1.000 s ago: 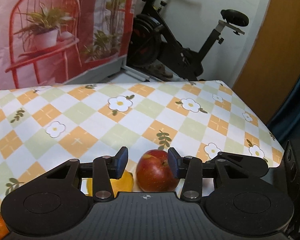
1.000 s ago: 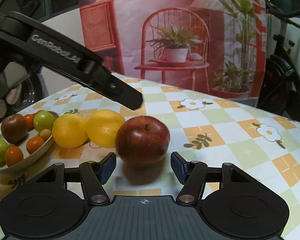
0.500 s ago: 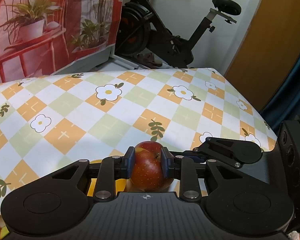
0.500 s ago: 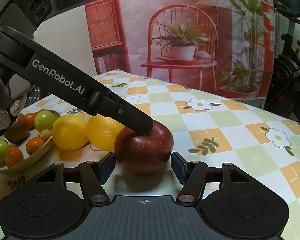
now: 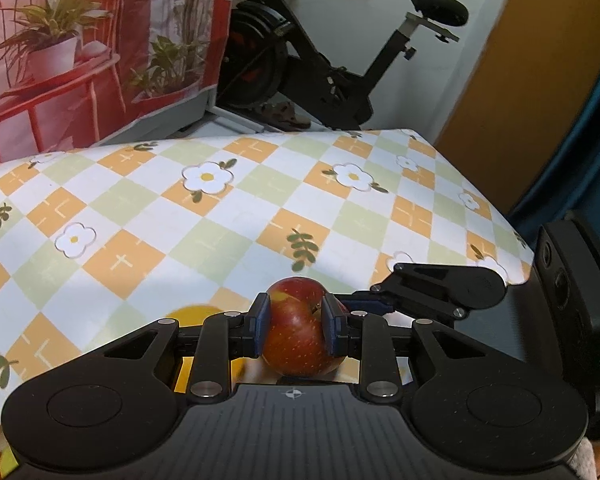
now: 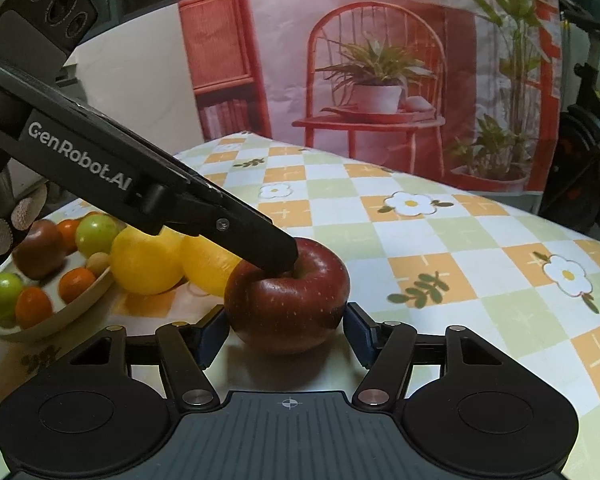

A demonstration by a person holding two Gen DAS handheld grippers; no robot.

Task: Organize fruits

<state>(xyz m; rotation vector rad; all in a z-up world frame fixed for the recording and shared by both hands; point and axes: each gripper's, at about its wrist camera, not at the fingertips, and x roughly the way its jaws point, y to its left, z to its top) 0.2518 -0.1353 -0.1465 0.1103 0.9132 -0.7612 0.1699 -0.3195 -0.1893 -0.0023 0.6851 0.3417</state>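
A red apple (image 5: 296, 332) stands on the checked tablecloth, and my left gripper (image 5: 295, 320) is shut on it, its blue pads pressing both sides near the stalk. In the right wrist view the left gripper (image 6: 278, 258) slants down from the upper left onto the top of the apple (image 6: 286, 308). My right gripper (image 6: 286, 330) is open, low by the cloth, with its fingers flanking the apple's lower half without pressing. Two yellow citrus fruits (image 6: 148, 260) lie just left of the apple.
A shallow bowl (image 6: 80, 300) of small orange, green and dark fruits sits at the left. The flowered cloth (image 5: 220, 220) stretches beyond the apple to the table's far and right edges. An exercise bike (image 5: 320, 72) and a printed backdrop stand behind.
The left gripper's jaws have shut on the apple, which stood free between them a second ago. The right gripper has edged closer, so the apple now lies between its fingers.
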